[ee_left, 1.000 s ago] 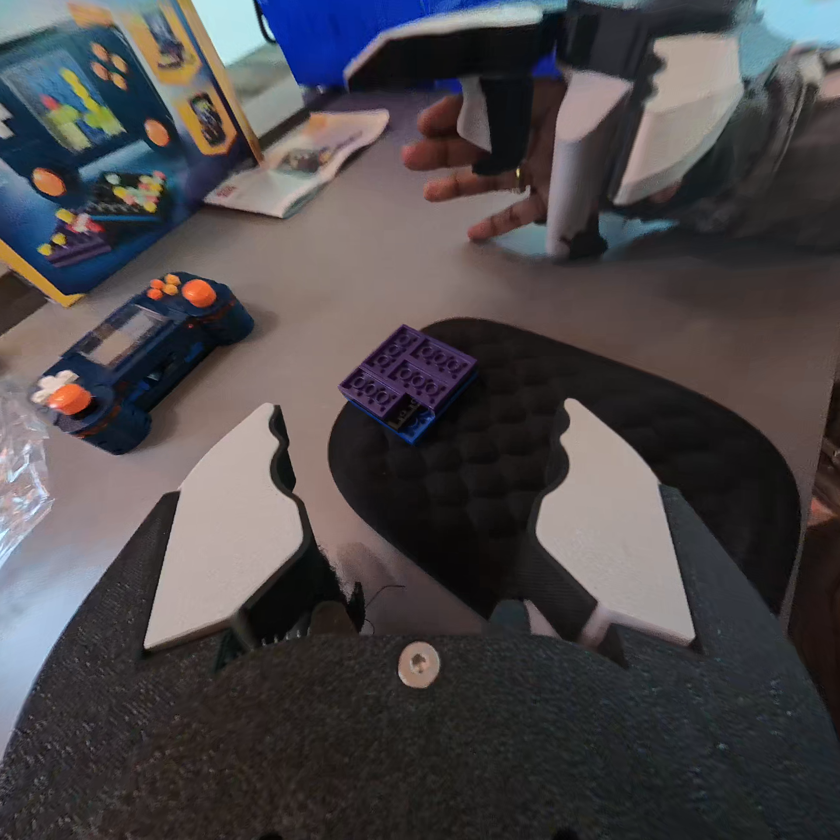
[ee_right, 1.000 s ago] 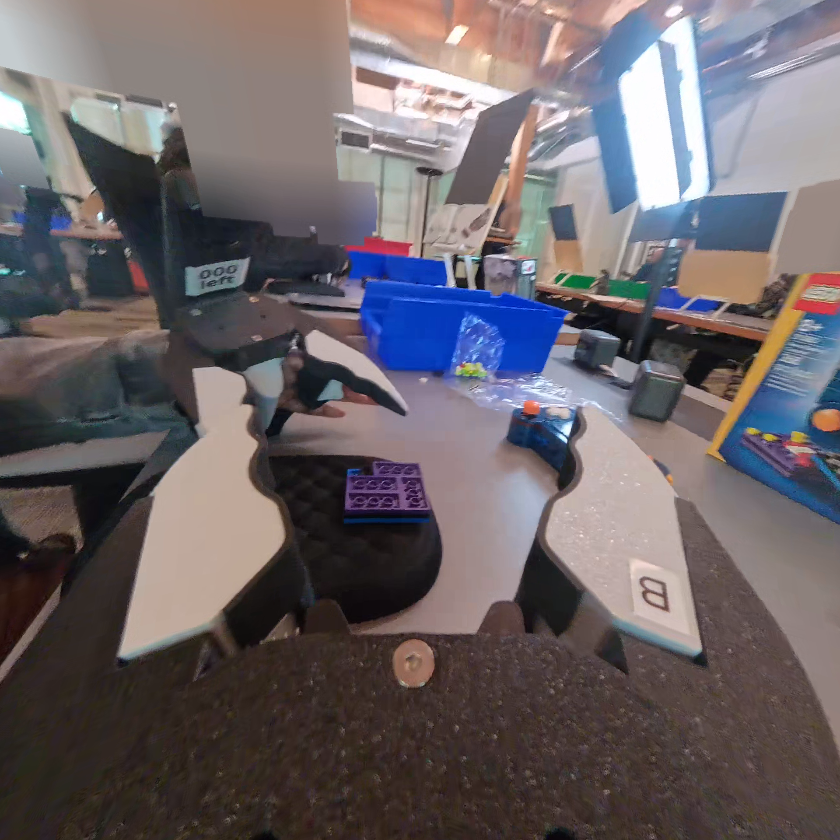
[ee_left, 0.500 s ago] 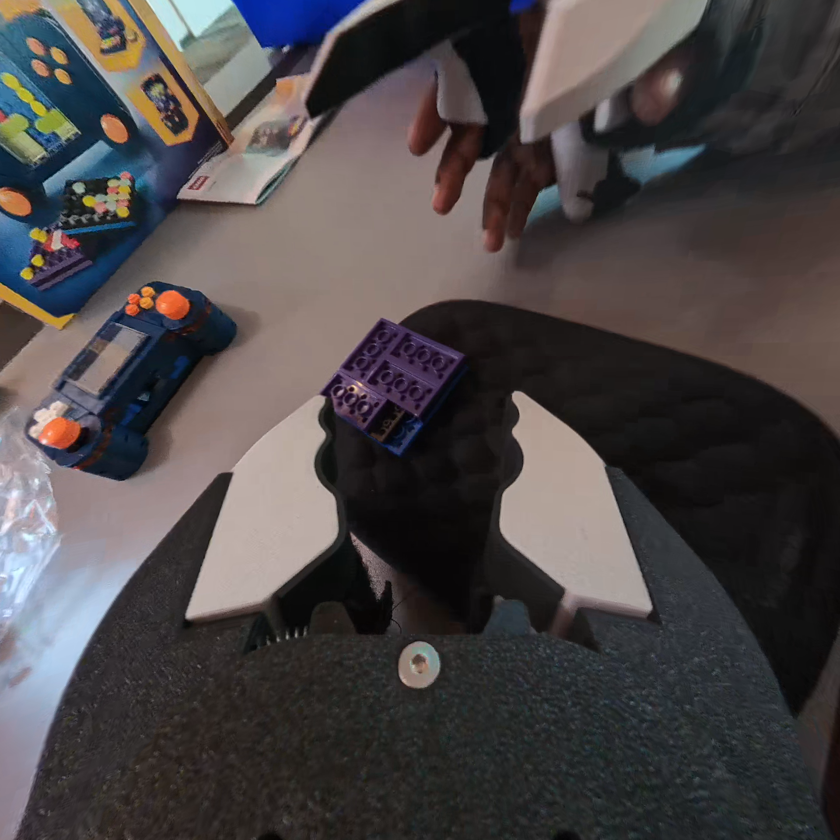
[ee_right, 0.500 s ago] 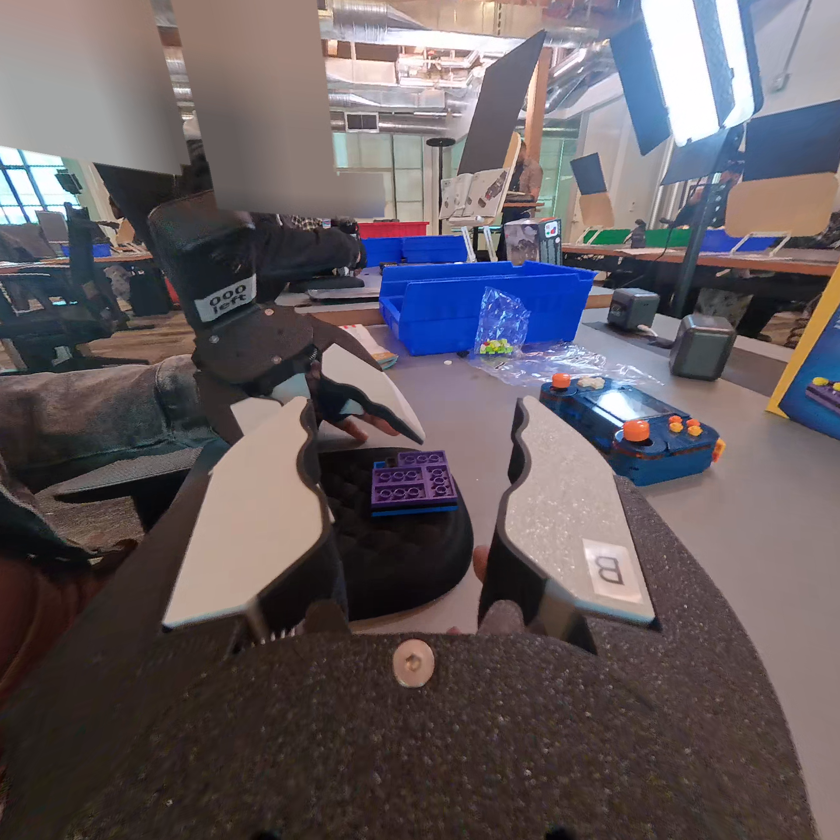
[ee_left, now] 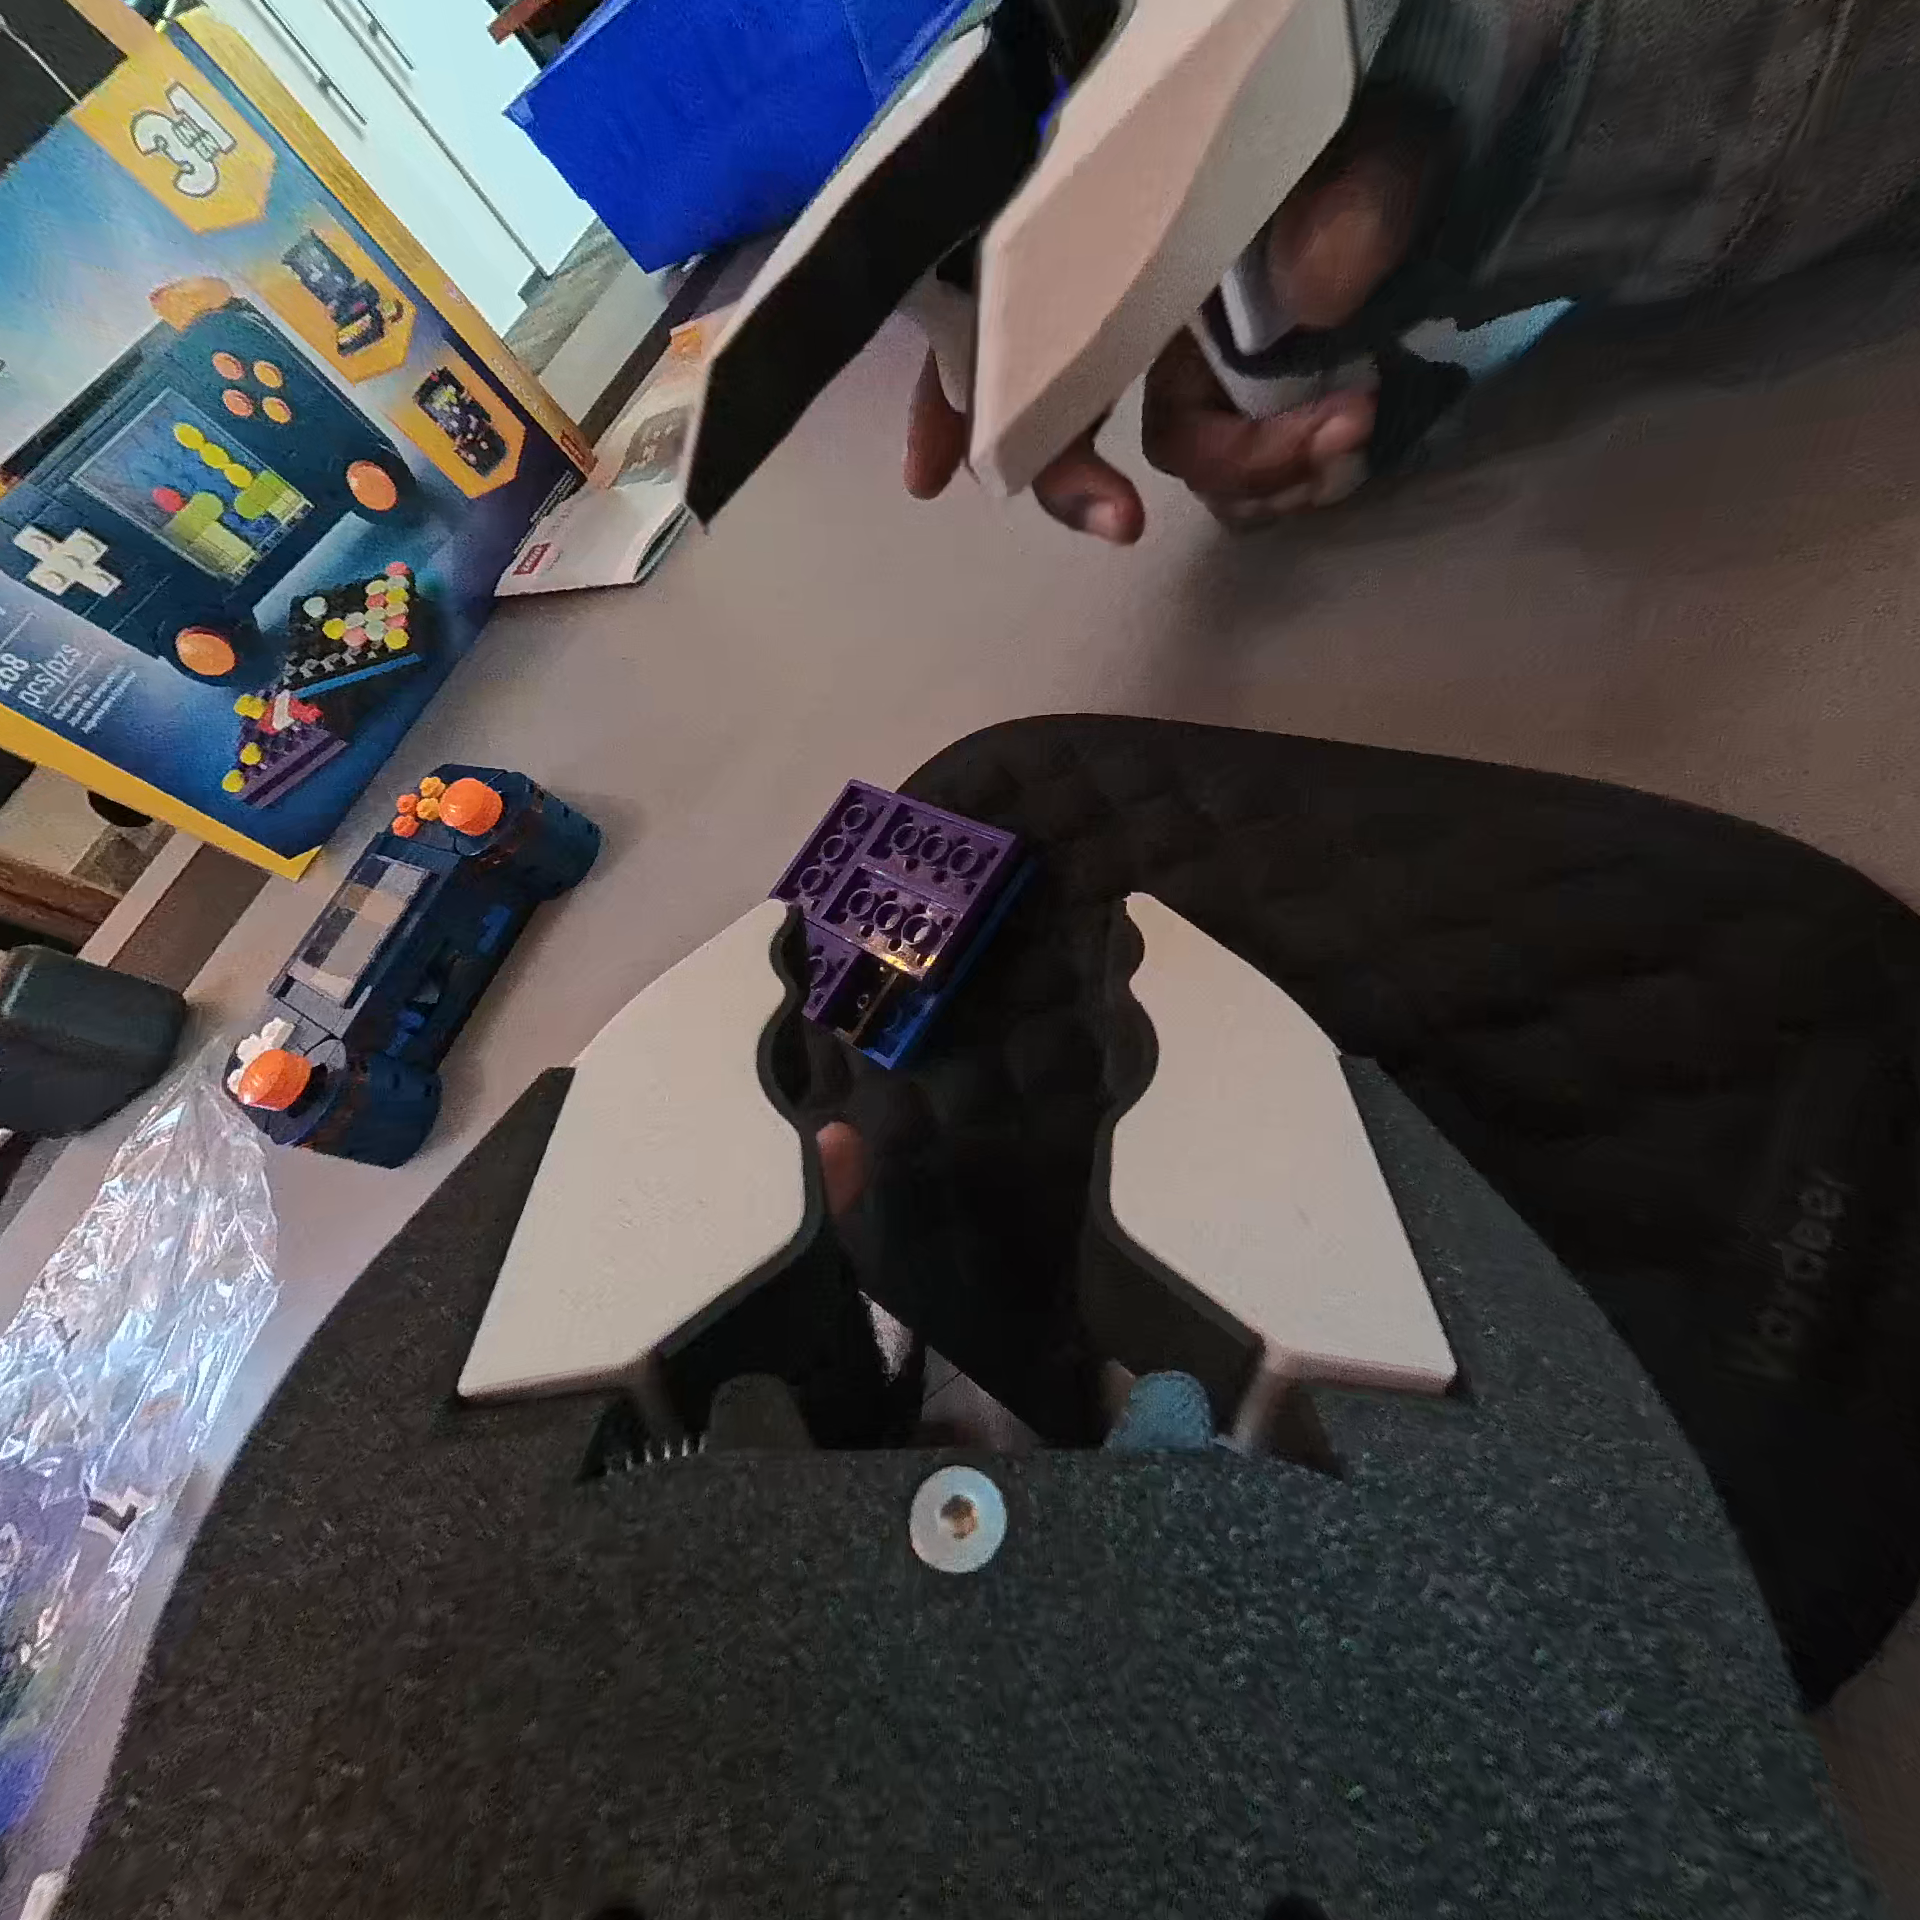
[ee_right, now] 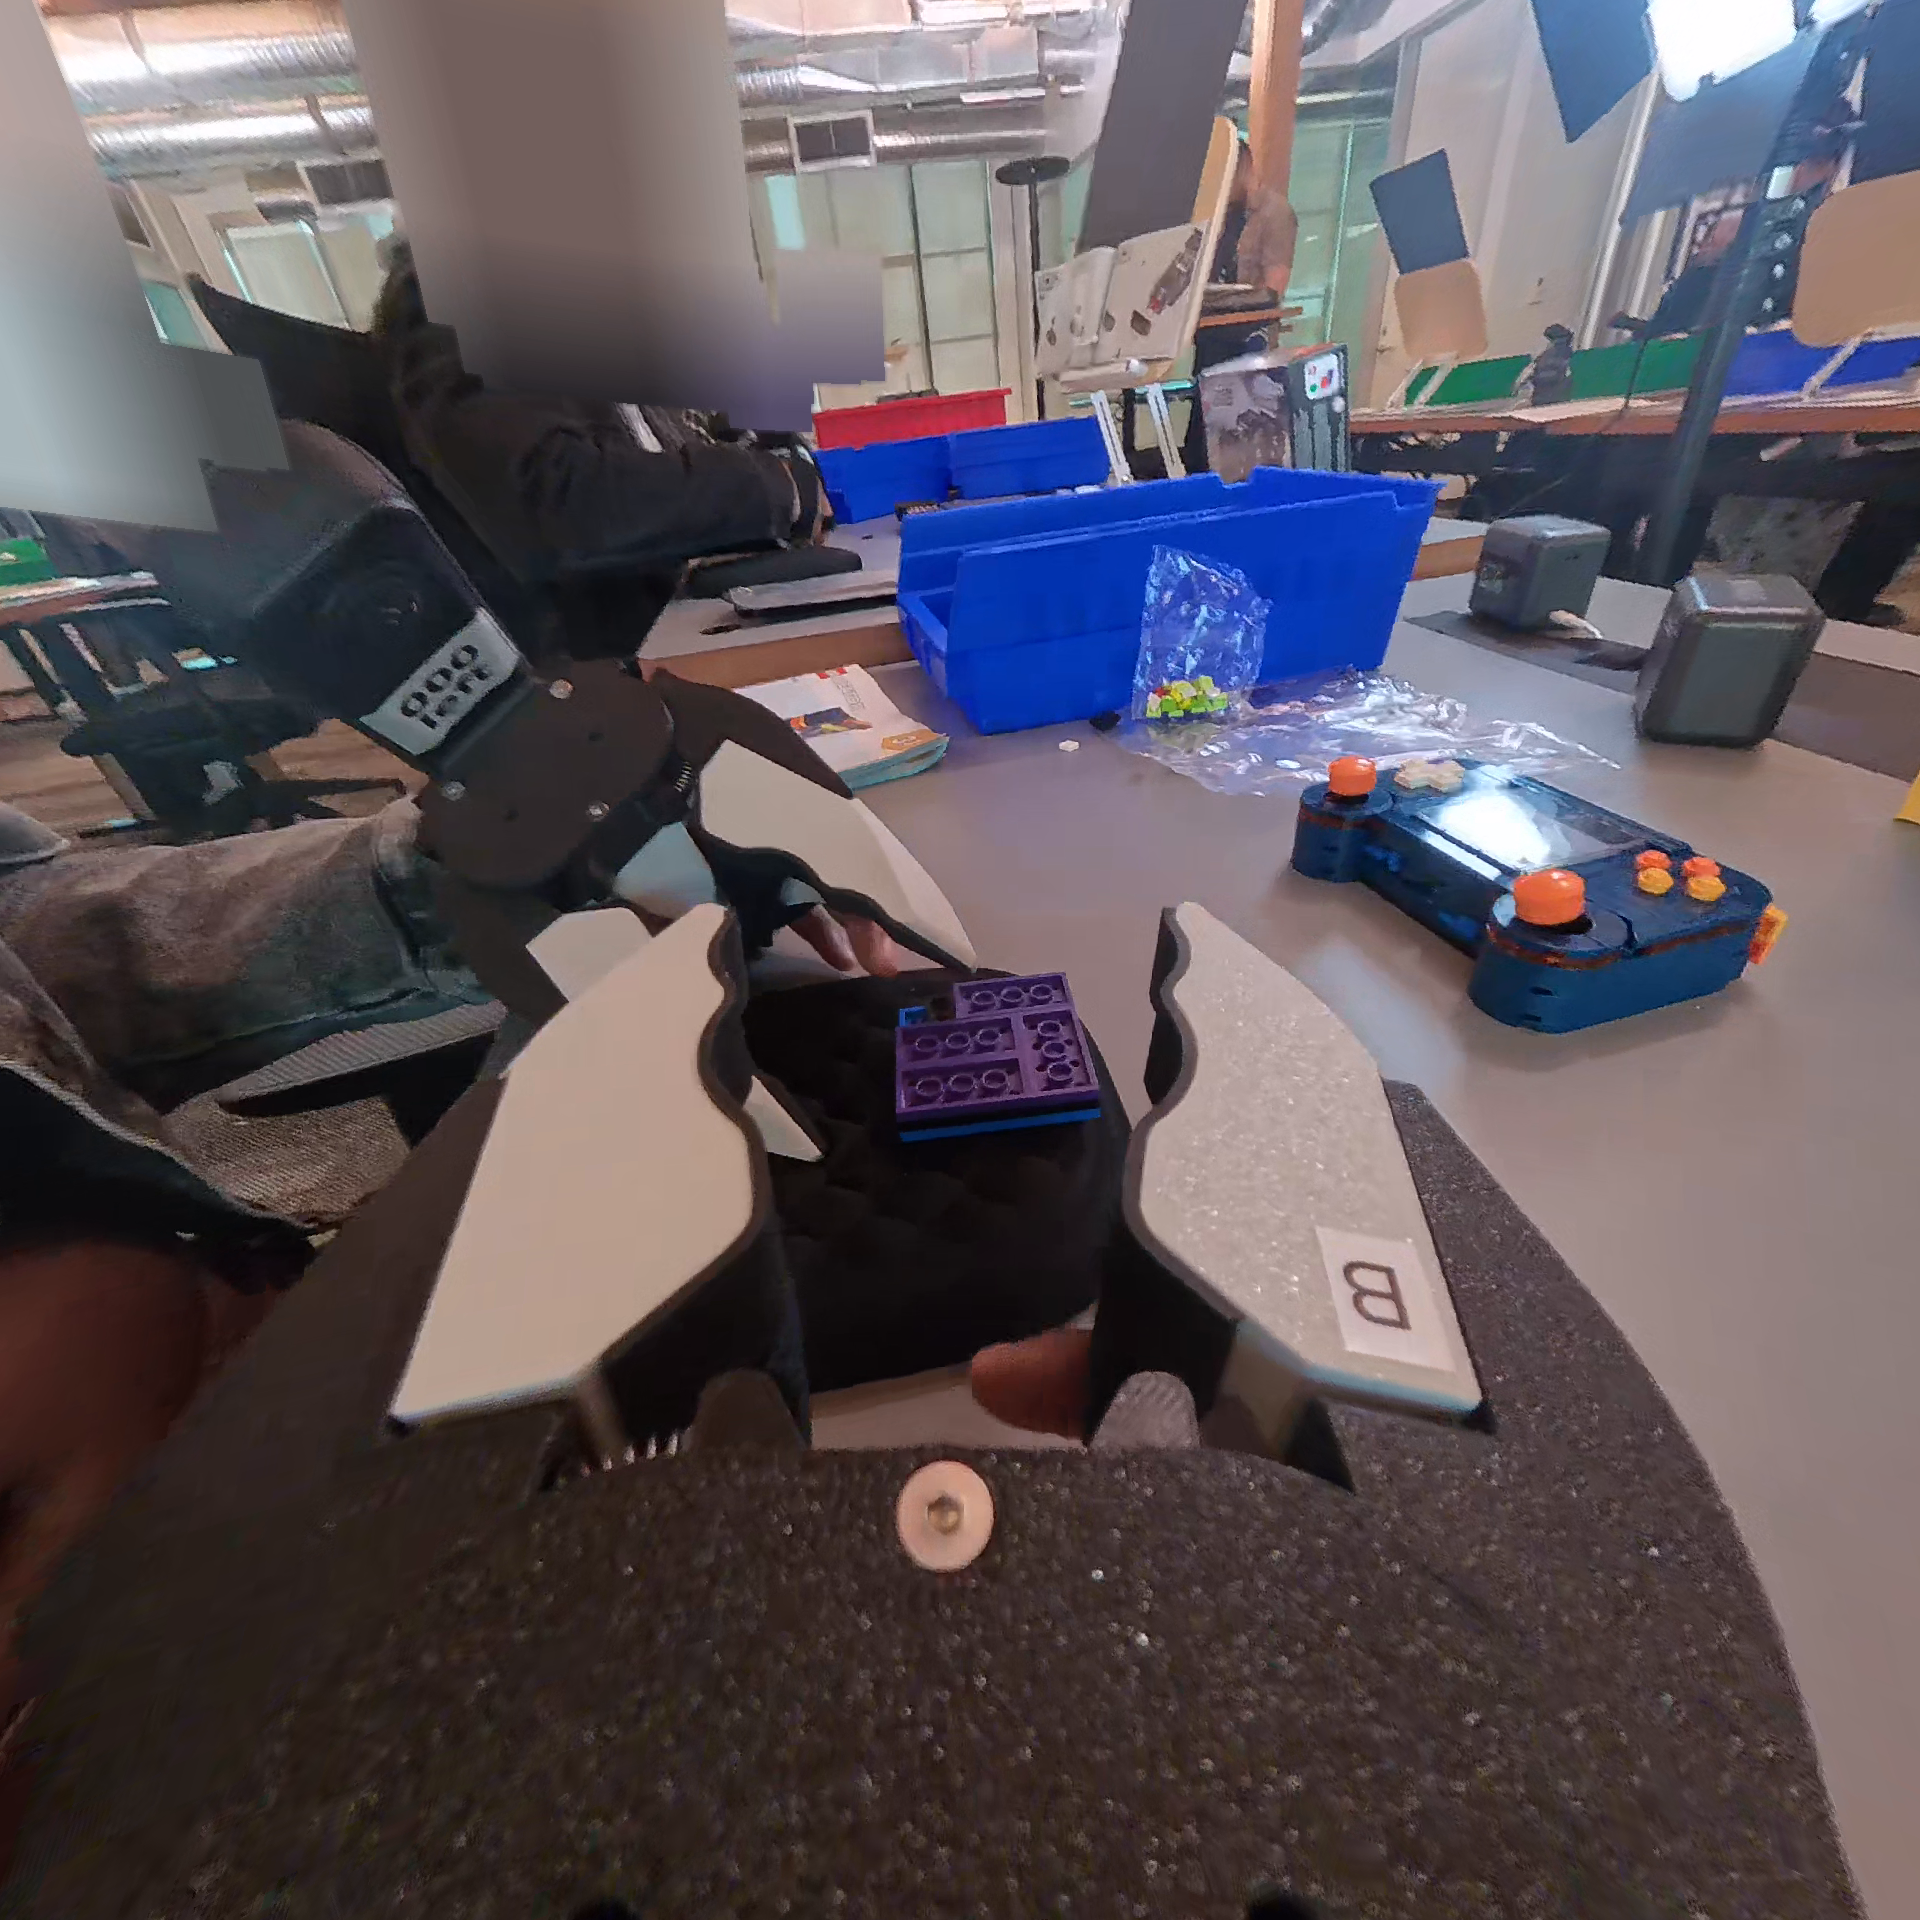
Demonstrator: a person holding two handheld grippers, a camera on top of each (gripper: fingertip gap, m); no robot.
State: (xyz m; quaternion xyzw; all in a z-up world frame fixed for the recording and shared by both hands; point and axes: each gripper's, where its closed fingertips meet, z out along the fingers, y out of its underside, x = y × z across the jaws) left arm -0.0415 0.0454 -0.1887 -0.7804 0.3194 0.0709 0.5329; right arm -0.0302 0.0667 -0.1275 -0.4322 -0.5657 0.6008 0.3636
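While both grippers sit over the same spot, going left to right in the left wrist view you first hit a crinkly clear plastic bag (ee_left: 125, 1351) at the table edge, then the big toy box (ee_left: 208, 468) standing behind it. Just in front of the box lies a dark blue brick-built game controller (ee_left: 405, 966) with orange buttons, flat on the grey table (ee_left: 1351, 644). A booklet (ee_left: 613, 509) lies near the box's corner, and a blue bin (ee_left: 727, 114) is behind that.

Middle of the view: the left gripper (ee_left: 956, 914) has its fingers spread apart, holding nothing. One fingertip is right up against the near left corner of the purple brick plate (ee_left: 899, 904); whether it actually touches, can't tell. The plate has a blue layer under it and sits on the left edge of a black quilted pad (ee_left: 1507, 987), so it's between the two fingers but a bit ahead of them.

Upper right, the right gripper (ee_left: 862, 488) comes in from above, a hand (ee_left: 1247, 457) wrapped around it. From its own camera the right gripper (ee_right: 945, 925) is also spread wide and empty, hovering just short of the same purple plate, with the left gripper's tips on the plate's far side.
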